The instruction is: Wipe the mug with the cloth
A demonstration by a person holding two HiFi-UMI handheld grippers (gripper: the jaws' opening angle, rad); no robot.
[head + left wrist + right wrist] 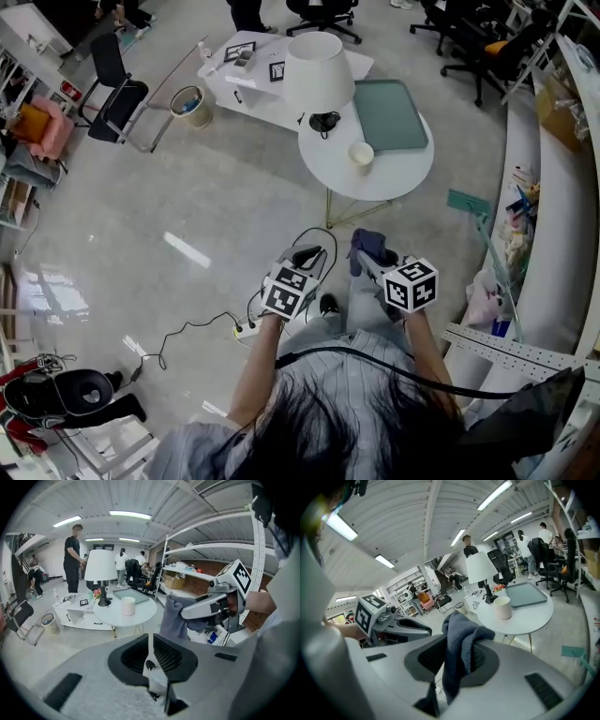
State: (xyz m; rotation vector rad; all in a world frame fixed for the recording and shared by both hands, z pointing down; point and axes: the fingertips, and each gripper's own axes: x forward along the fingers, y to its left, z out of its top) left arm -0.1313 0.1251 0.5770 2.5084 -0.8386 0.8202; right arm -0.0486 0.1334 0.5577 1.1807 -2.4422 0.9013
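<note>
The right claw (457, 667) pinches the grey-blue cloth (461, 639), ready for wiping. The left claw (153, 663) is closed and empty. The white mug (361, 154) waits near the round desk's (405, 178) front edge, well apart from both.

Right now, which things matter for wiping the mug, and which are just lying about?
Job: mug; cloth, clamped in the right hand-held gripper; left hand-held gripper, shut and empty; round table under the mug.
Lying about: lamp, tray, bin, chair.
</note>
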